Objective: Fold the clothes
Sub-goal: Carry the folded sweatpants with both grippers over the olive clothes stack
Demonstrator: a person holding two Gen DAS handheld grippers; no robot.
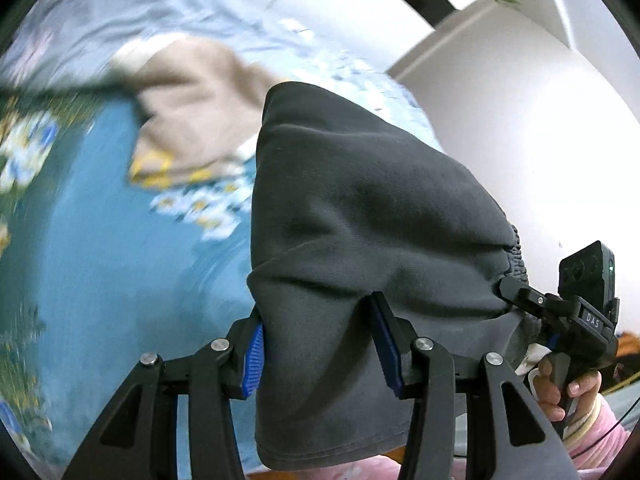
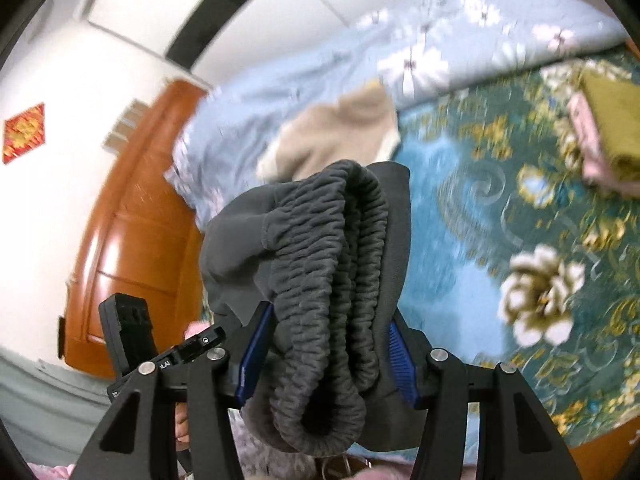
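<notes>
A dark grey garment (image 1: 360, 216) with a ribbed elastic waistband (image 2: 332, 280) hangs lifted above the bed, folded over on itself. My left gripper (image 1: 320, 356) is shut on one end of the garment, its blue pads pressed into the cloth. My right gripper (image 2: 324, 356) is shut on the bunched waistband end. In the left wrist view the right gripper (image 1: 516, 292) pinches the garment's far edge, held by a hand (image 1: 560, 392). The background is blurred by motion.
A beige garment (image 1: 192, 112) (image 2: 340, 132) lies on the blue floral bedspread (image 1: 100, 240) (image 2: 520, 200). A light blue quilt (image 2: 360, 60) is heaped behind it. Folded olive and pink clothes (image 2: 608, 128) sit far right. A wooden headboard (image 2: 132, 220) and white wall stand left.
</notes>
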